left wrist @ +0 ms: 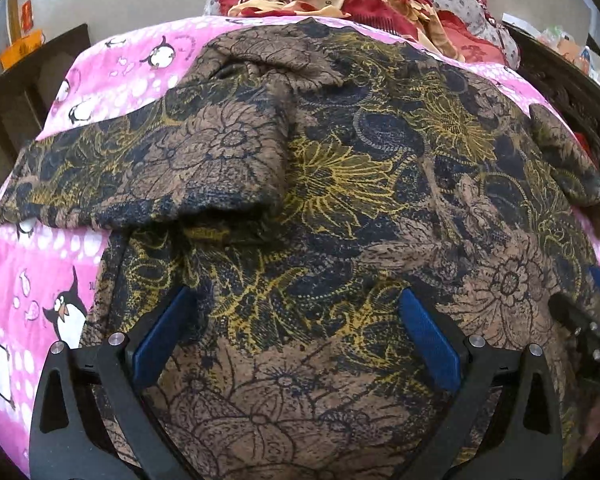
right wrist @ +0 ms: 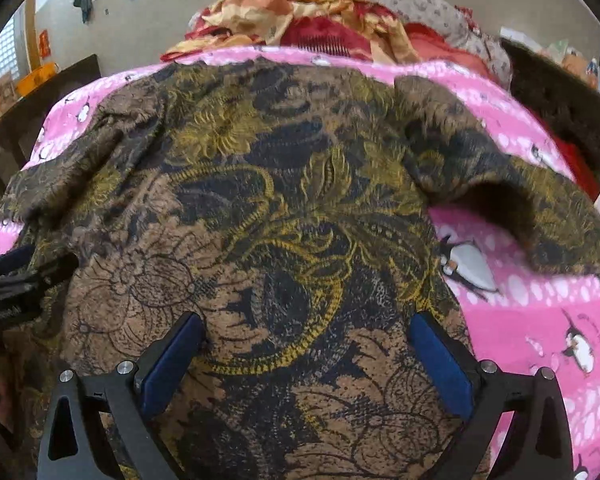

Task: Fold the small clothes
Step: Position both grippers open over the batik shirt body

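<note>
A brown, navy and yellow floral top [left wrist: 340, 184] lies spread flat on a pink penguin-print sheet [left wrist: 28, 272]. In the left wrist view its left sleeve [left wrist: 148, 176] is folded across toward the body and the right sleeve [left wrist: 568, 168] sticks out at the far right. My left gripper [left wrist: 296, 300] hovers open over the lower body of the top, nothing between its blue pads [left wrist: 430, 336]. In the right wrist view the same top [right wrist: 260, 208] fills the frame, its right sleeve [right wrist: 520, 196] lying out on the sheet [right wrist: 540, 304]. My right gripper [right wrist: 308, 332] is open above the fabric.
A heap of red, cream and grey clothes [left wrist: 364, 4] sits at the far end of the bed. Dark wooden furniture [left wrist: 32, 80] stands to the left and another dark piece [left wrist: 564, 92] to the right. The other gripper [right wrist: 16, 284] shows at the left edge of the right wrist view.
</note>
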### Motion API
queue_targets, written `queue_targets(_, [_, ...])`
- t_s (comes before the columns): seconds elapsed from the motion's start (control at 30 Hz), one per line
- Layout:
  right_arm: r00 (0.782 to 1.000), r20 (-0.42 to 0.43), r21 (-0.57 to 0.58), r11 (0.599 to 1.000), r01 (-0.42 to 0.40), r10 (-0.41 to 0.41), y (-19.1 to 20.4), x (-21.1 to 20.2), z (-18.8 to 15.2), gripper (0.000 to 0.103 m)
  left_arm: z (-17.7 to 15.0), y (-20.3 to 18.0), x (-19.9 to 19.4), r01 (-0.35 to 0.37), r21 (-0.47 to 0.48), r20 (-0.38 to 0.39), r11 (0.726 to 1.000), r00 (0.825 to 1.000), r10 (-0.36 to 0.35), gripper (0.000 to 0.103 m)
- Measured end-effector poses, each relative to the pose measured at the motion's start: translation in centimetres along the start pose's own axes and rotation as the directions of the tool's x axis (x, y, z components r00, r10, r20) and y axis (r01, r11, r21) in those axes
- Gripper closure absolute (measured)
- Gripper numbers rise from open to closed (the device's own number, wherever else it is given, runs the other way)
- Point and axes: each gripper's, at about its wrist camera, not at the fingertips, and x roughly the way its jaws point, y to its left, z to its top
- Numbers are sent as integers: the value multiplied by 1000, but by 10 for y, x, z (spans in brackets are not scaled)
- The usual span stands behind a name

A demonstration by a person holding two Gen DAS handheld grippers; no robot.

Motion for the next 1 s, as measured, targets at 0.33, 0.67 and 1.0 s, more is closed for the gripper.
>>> queue_targets(0.33, [1000,-10,16,999,-28,28,-6,1,-3,0,3,-4,2,-18,-9,3,1000,1000,18,0])
queue_targets(0.67, [1000,-23,-18,1000,18,-19,2,6,-1,0,2,-6,2,-26,-2,6,1000,1000,26,0])
queue_targets(1.0, [997,-40,-49,996,68,-70,8,9,1,0,-1,2,0,2,-10,10,1000,1000,-2,0])
